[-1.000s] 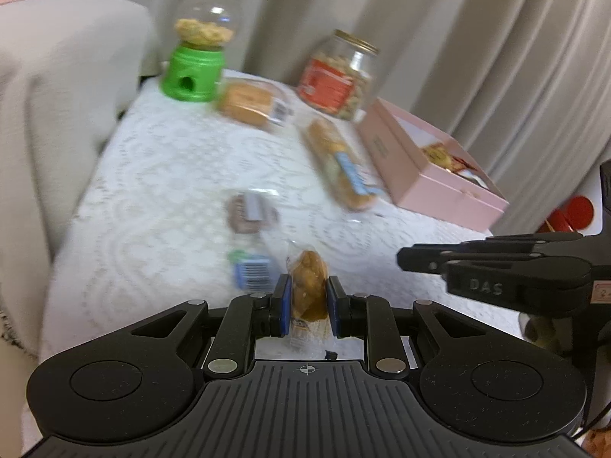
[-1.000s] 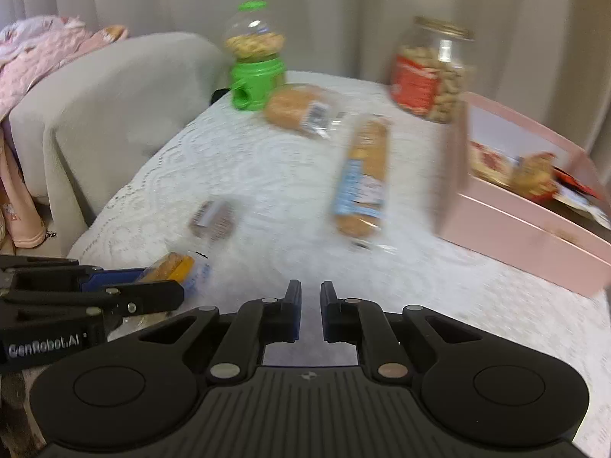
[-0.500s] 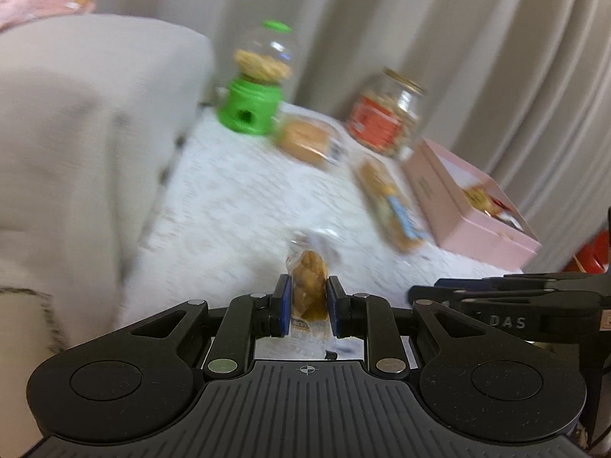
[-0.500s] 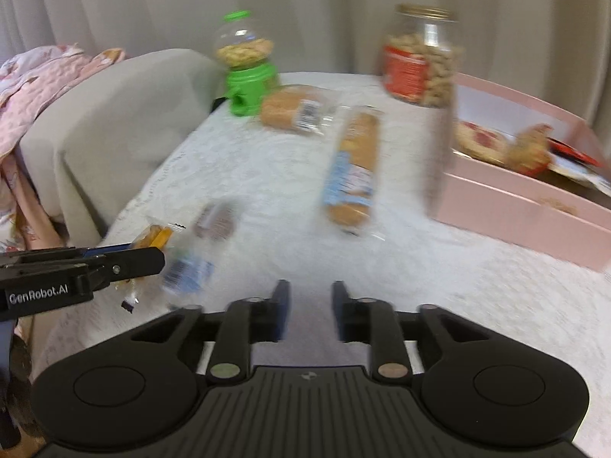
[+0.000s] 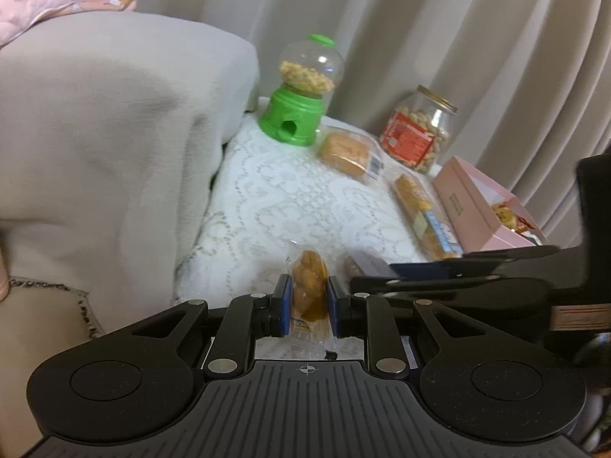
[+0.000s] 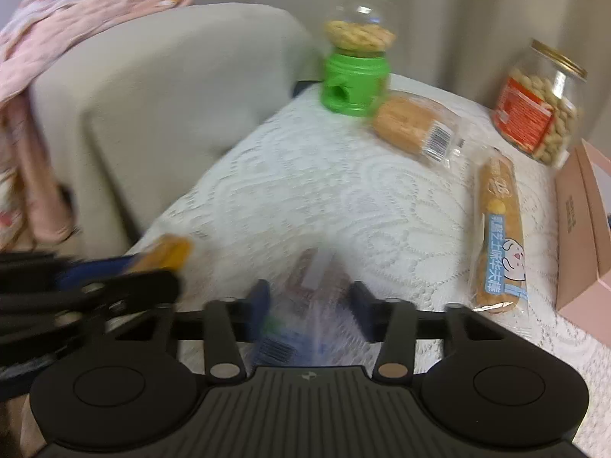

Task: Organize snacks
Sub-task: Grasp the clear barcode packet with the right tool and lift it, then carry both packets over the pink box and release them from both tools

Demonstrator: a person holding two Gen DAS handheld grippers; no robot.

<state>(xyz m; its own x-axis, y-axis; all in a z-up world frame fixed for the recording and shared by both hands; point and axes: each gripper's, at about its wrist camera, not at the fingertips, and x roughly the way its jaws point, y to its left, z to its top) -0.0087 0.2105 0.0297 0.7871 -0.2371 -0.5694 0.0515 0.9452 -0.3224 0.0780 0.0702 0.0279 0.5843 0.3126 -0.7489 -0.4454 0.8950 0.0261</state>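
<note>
Left tongs (image 5: 308,301) clamp a small wrapped pastry (image 5: 310,286) above the counter's (image 6: 305,175) near edge, while right tongs (image 6: 310,309), closing, straddle a blurred dark packet (image 6: 305,290) lying lengthwise between them, pads apparently not yet pressing.

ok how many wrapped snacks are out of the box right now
4. A small pastry clamped in the left tool; a dark one between the right tool's closing jaws; a round bun by the green dispenser; a long bar beside the pink box. More may be hidden.
</note>
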